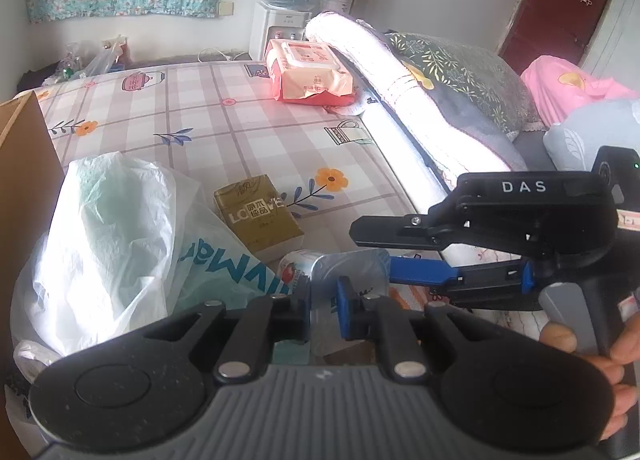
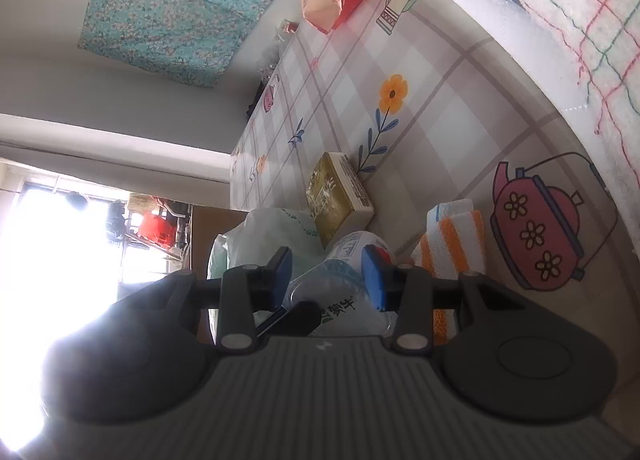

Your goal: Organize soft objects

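Here the left gripper (image 1: pixel 324 310) stands nearly closed, pinching the sealed edge of one soft clear packet (image 1: pixel 352 272); the right gripper (image 2: pixel 330 276), partly open, clamps that packet's body. Beyond the jaws lie one gold tissue pack (image 1: pixel 258 215) and, farther off, one red wipes pack (image 1: pixel 308 73). Left of the jaws sits one white plastic bag (image 1: pixel 108 236), contents unclear. One striped cloth (image 2: pixel 448 240) lies right of the right jaws.
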